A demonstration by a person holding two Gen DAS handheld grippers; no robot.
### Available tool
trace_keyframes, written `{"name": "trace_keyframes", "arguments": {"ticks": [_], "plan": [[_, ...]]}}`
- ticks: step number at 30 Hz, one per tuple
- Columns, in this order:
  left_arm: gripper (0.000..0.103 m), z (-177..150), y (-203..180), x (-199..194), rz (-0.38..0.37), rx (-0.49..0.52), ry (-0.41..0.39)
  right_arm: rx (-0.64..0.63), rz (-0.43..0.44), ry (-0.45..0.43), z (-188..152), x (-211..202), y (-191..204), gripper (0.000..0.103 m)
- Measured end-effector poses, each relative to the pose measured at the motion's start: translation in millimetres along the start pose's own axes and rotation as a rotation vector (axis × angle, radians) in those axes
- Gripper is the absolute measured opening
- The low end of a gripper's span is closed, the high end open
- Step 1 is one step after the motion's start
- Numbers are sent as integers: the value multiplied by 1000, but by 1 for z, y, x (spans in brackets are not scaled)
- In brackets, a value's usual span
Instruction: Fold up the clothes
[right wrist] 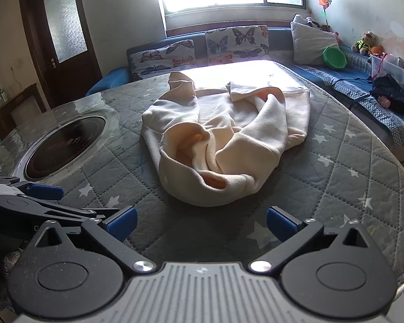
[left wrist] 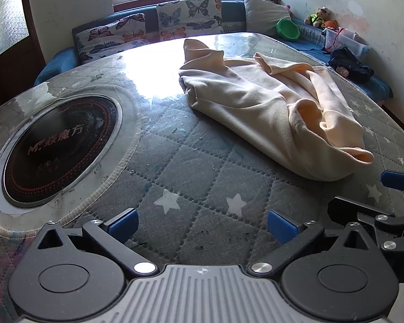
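Cream fleece garment (right wrist: 223, 140): one, crumpled, sleeves twisted over its body, orange lining showing; ahead of right tongs (right wrist: 202, 224), ahead-right of left tongs (left wrist: 202, 227).
Tongs: two, both spread wide, holding nothing.
Grey quilted star-patterned desk (left wrist: 196, 167): bare quilt between tongs and garment.
Round black inset cooktop (left wrist: 59, 150): left of left tongs.
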State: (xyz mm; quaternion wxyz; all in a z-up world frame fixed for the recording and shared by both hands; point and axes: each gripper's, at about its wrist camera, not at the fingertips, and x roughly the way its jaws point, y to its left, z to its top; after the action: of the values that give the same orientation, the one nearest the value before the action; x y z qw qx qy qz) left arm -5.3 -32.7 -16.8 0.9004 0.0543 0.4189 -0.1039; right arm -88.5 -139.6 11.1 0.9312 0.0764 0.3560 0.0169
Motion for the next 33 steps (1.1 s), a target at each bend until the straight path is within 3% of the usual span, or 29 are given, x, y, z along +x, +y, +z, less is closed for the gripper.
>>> {"name": "trace_keyframes", "arguments": {"ticks": [33], "plan": [[103, 4, -2, 7, 14, 18, 15, 3, -3, 6, 1, 2, -2, 103]]}}
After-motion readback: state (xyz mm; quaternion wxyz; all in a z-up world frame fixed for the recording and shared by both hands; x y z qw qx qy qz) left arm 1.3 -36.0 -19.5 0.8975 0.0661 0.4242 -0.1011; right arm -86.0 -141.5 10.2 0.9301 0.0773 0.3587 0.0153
